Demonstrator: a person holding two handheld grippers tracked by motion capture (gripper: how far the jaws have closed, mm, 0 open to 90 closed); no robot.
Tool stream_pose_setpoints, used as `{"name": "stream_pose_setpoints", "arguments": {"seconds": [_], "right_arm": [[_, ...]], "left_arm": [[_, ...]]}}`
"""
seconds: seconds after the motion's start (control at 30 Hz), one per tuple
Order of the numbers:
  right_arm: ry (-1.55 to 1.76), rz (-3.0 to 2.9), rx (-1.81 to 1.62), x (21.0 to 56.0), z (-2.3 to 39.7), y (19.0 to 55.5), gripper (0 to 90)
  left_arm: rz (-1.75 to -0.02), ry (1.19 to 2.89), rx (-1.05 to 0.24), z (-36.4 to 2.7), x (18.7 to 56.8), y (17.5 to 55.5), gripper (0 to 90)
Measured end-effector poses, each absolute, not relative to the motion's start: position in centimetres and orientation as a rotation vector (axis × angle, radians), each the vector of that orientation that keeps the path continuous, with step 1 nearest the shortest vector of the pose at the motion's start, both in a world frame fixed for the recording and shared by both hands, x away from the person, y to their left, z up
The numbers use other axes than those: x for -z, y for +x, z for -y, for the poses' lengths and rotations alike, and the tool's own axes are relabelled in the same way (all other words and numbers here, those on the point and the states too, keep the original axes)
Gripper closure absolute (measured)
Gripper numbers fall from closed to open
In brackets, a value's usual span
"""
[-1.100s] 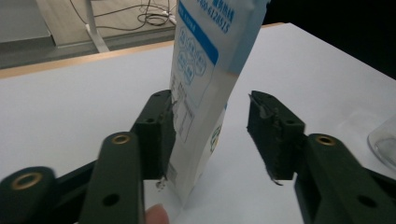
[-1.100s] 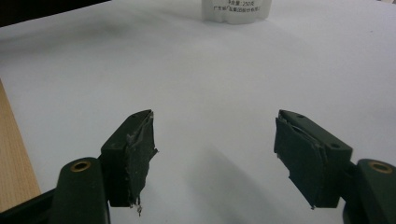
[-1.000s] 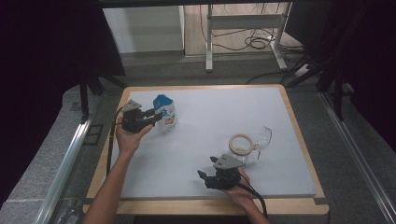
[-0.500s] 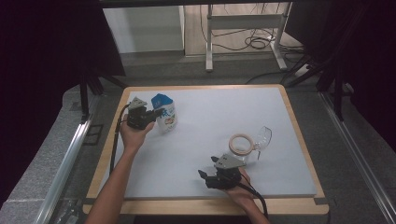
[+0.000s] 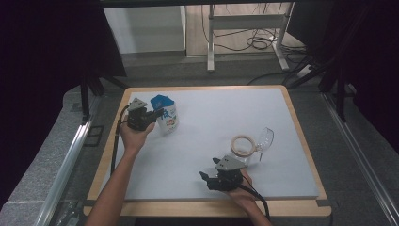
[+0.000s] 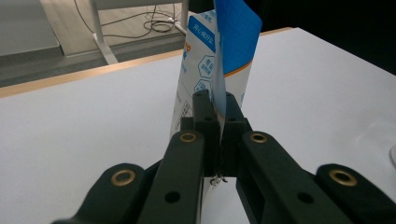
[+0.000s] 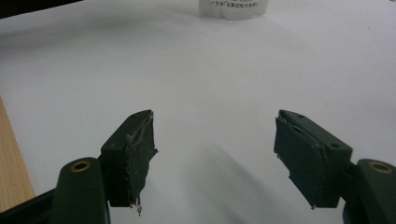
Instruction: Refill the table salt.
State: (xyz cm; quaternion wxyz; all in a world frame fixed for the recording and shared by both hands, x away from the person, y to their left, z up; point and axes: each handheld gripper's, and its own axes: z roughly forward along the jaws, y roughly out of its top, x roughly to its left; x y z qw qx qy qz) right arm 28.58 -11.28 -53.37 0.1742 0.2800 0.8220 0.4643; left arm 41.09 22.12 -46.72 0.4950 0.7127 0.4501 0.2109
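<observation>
- Left gripper (image 5: pixel 154 114) at far-left of white table mat (image 5: pixel 226 117) in high view, jaws clamped together on thin edge of blue-and-white pouch (image 5: pixel 166 114); jaws just finished closing, pouch edge between them.
- In left gripper view, left gripper (image 6: pixel 218 122) pinching blue side seam of pouch (image 6: pixel 219 56), pads pressed tight on flap, no gap visible.
- Pouch standing upright on mat near far-left corner, blue top, white lower body with printed text, touching left gripper's jaws.
- Right gripper (image 5: pixel 204 177) near front edge of mat, well apart from pouch, jaws spread, pointing left across table in high view.
- In right gripper view, right gripper (image 7: pixel 215 158) wide apart, nothing between pads, bare white mat (image 7: pixel 196 70) below; worn pad surfaces visible.
- White base of pouch (image 7: pixel 232 8) at top edge of right gripper view, far off.
- Tape roll (image 5: pixel 243 145) lying flat on mat just beyond right gripper, touching or just beside clear plastic cup (image 5: pixel 265 140) lying on its side.
- Wooden table rim (image 5: pixel 301 136) around mat.
- Forearms entering from bottom, one hand on each gripper.
</observation>
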Motion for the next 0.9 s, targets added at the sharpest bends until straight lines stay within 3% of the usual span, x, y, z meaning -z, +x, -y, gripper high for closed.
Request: {"name": "stream_pose_setpoints", "arguments": {"seconds": [0.57,0.9], "right_arm": [[0.789,-2.310,-1.323,53.2,11.4,28.5,29.5],[0.783,-2.304,-1.327,53.1,11.3,28.4,29.5]], "left_arm": [[-1.055,1.744,-0.477,-21.8,45.4,41.1,90.0],[-0.972,1.725,-0.430,-21.9,43.5,39.1,90.0]]}}
